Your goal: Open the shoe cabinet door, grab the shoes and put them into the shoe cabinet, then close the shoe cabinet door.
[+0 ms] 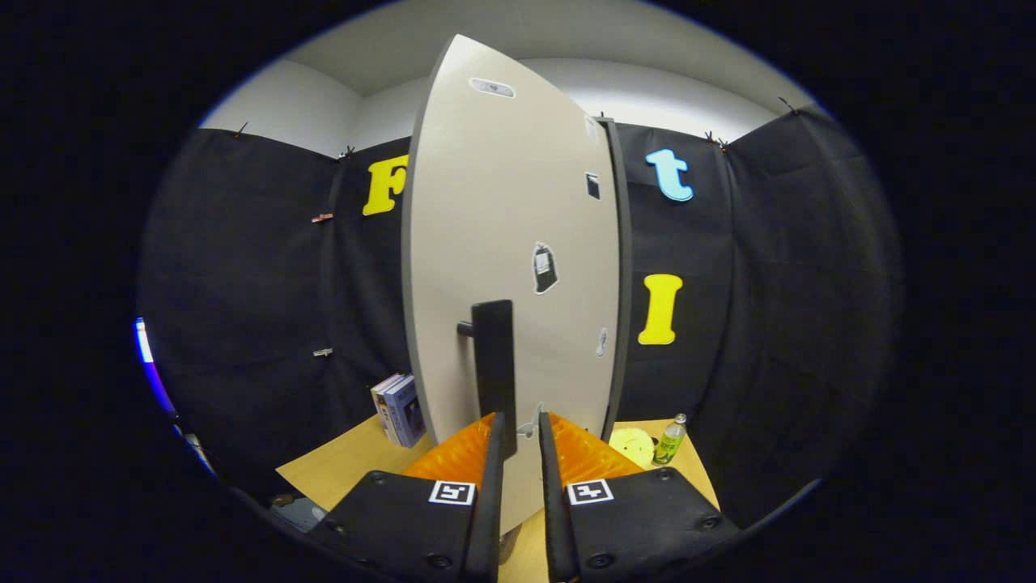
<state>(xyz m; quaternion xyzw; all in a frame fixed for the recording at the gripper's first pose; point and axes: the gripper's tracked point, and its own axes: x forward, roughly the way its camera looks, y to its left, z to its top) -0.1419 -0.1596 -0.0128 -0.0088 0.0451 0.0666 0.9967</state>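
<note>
The shoe cabinet's pale door (pixel 518 202) stands tall just ahead of me, with a few small stickers on it and a dark edge along its right side. A black vertical handle (pixel 494 364) sticks out from the door's lower part. My gripper (pixel 520 419) is right at the handle's lower end, its fingers a narrow gap apart. The handle's bottom runs down behind the left fingertip (pixel 495 429). A strip of door shows between the handle and the right fingertip (pixel 545 429), so the jaws do not press on it together.
The cabinet stands on a wooden table (pixel 340 470). A few books (pixel 398 409) lean upright to the left of the cabinet. To its right are a pale round object (pixel 631 445) and a green bottle (pixel 670 441). Black cloth walls close in on all sides.
</note>
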